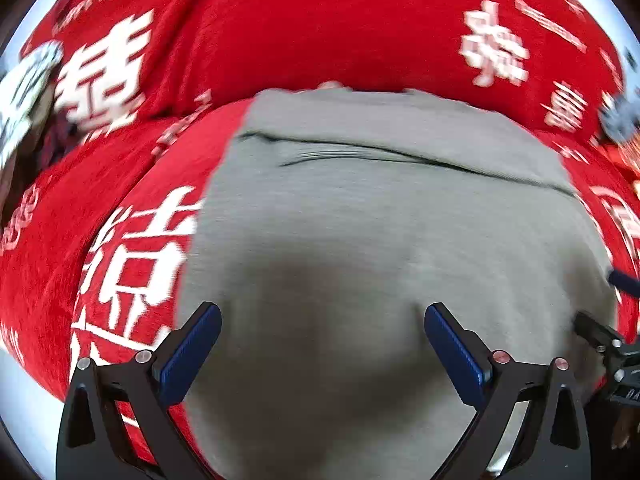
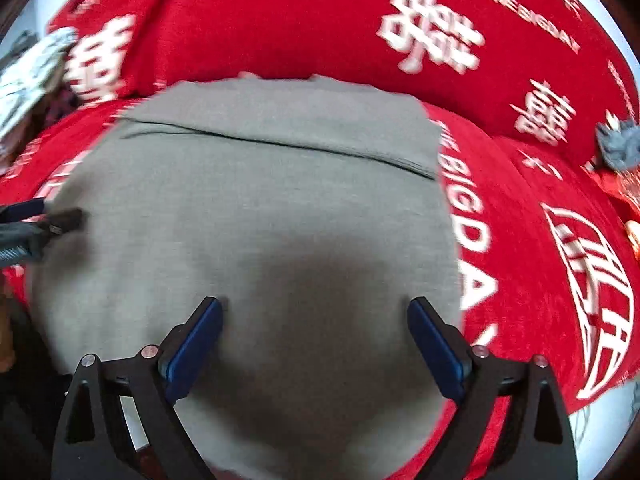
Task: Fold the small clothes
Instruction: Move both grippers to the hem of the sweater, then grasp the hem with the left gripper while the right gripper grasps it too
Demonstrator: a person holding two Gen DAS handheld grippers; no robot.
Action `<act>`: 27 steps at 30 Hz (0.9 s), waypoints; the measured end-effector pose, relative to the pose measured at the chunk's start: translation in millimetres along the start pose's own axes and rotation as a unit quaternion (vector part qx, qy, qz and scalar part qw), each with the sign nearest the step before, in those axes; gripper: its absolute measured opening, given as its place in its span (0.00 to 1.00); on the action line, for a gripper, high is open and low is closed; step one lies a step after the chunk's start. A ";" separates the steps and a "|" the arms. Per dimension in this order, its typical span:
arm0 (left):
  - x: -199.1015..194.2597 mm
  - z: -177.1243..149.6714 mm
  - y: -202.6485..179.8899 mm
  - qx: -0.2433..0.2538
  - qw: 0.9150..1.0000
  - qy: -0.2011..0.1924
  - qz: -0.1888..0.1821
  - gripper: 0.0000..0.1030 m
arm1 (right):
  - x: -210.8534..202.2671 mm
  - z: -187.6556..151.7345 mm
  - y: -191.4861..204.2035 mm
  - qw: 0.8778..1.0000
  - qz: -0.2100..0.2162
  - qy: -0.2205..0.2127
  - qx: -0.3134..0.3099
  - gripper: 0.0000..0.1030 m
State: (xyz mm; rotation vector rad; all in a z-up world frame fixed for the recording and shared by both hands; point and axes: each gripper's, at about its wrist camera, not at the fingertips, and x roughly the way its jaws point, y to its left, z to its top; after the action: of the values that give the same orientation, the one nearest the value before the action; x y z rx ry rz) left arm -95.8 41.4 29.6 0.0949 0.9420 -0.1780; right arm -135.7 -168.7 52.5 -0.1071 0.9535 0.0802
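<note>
A grey garment [image 1: 380, 216] lies spread flat on a red cover with white characters [image 1: 304, 28]. A fold line crosses its far part. My left gripper [image 1: 323, 314] hangs over the garment's near left part, jaws wide apart, nothing between the blue pads. In the right wrist view the same grey garment [image 2: 256, 216] fills the middle, and my right gripper [image 2: 314, 308] stands over its near right part, wide open and empty. The other gripper shows at each view's side edge: the right gripper [image 1: 600, 344], the left gripper [image 2: 36, 228].
The red cover [image 2: 520, 240] drapes over a sofa seat and backrest. A black-and-white patterned cloth [image 2: 28, 76] lies at the far left. A small grey cloth [image 2: 618, 144] sits at the far right. Both views are motion-blurred.
</note>
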 end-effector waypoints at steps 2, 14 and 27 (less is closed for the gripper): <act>-0.2 -9.1 -21.9 0.042 0.999 -0.001 0.003 0.99 | 1.4 -0.3 22.9 0.999 0.008 0.000 -0.035 0.92; -9.9 -48.8 11.0 -0.015 0.999 0.032 0.002 0.99 | 1.3 -38.3 10.0 0.997 -0.017 0.059 -0.039 0.99; 6.5 -77.0 76.4 -0.185 0.971 0.137 -0.059 0.99 | -2.2 -70.0 -40.5 0.988 -0.010 0.104 0.112 1.00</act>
State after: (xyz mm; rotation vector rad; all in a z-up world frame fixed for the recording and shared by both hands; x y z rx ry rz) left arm -138.5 127.9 -20.4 -0.2891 1.2423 -0.0973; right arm -188.9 -217.8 16.3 0.0840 1.1634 -0.0584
